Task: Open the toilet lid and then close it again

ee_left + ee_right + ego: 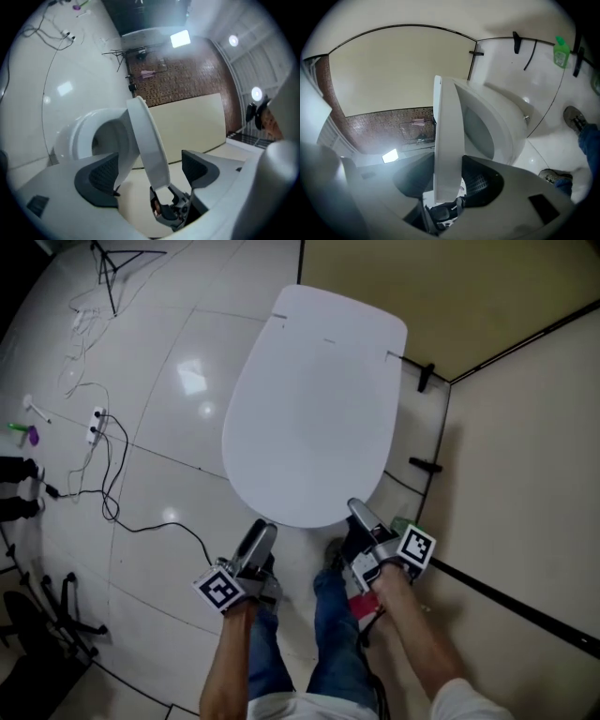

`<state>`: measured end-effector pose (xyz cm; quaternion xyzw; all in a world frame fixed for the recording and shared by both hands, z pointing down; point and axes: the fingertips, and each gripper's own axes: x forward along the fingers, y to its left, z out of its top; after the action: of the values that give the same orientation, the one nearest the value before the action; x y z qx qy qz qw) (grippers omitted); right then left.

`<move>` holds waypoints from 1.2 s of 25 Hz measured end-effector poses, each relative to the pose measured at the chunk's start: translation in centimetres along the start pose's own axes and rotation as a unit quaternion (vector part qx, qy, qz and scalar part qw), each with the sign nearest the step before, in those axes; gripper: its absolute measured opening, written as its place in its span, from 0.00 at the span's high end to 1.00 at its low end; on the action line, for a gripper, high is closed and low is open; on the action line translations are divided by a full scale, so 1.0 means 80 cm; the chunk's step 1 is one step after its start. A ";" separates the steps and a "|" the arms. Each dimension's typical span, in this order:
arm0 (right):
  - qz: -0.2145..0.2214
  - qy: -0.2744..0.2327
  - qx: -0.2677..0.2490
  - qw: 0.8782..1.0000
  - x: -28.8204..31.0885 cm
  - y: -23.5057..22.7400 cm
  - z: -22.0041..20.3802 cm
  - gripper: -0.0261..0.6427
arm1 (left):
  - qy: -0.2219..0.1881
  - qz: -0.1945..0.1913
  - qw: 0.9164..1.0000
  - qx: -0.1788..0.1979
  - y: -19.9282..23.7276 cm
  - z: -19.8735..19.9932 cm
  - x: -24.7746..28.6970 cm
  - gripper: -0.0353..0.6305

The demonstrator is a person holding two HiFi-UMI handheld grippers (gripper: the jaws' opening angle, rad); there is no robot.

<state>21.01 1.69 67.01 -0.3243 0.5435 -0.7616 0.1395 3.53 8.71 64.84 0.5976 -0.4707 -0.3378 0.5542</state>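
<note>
The toilet lid [314, 399] is part-way up. Its front rim is lifted clear of the seat [508, 140], and the right gripper view shows the bowl opening [478, 129] in the gap between the two. From your head camera the white lid spreads over the whole toilet, with its hinge end towards the beige wall [441, 287] and its front rim nearest your legs [328, 624]. Your right gripper [446, 180] has hold of that front rim: its fingers [480, 180] are closed in on the lid's edge, one dark pad against each face. Your left gripper [150, 174] straddles the same rim a little further round on your left. Its fingers [101, 180] stand wide apart, the lid's edge sits in the space between them, and neither pad presses on it, so it grips nothing. Each gripper carries its marker cube [217, 589] just ahead of your hand. Your blue-jeaned legs are right below the rim, and one shoe [574, 119] rests on the white tiled floor [169, 512] beside the bowl. A green bottle [561, 51] stands on the floor close to the wall. Well off to your left, a black cable [112, 479] loops across the tiles to a white power strip [95, 423].
</note>
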 end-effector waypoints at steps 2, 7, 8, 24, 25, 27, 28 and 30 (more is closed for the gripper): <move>-0.002 -0.001 0.010 1.000 -0.003 0.016 0.000 0.69 | -0.002 -0.035 0.999 -0.029 -0.022 0.007 0.026 0.32; 0.011 -0.005 0.038 0.999 -0.008 0.063 0.004 0.69 | -0.010 -0.061 0.997 -0.043 -0.088 0.033 0.063 0.60; 0.021 -0.009 0.043 0.999 -0.010 0.078 0.005 0.68 | -0.014 -0.055 0.998 -0.041 -0.100 0.038 0.068 0.68; 0.144 0.053 -0.359 0.921 -0.064 0.294 -0.006 0.68 | -0.045 -0.215 0.972 0.084 -0.367 0.174 0.259 0.73; 0.142 0.051 -0.387 0.910 -0.069 0.302 -0.005 0.68 | -0.050 -0.225 0.969 0.089 -0.380 0.185 0.280 0.74; 0.135 0.045 -0.430 0.891 -0.077 0.318 0.005 0.68 | -0.062 -0.238 0.965 0.093 -0.404 0.207 0.330 0.74; 0.129 0.041 -0.450 0.883 -0.083 0.322 0.011 0.68 | -0.068 -0.238 0.964 0.091 -0.415 0.218 0.353 0.73; 0.108 0.031 -0.488 0.865 -0.099 0.317 0.018 0.68 | -0.083 -0.231 0.966 0.081 -0.431 0.233 0.390 0.73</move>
<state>24.31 -4.29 41.28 -0.2664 0.8816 -0.3886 0.0278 3.03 -28.90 31.79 0.7029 -0.3904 -0.4656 0.3698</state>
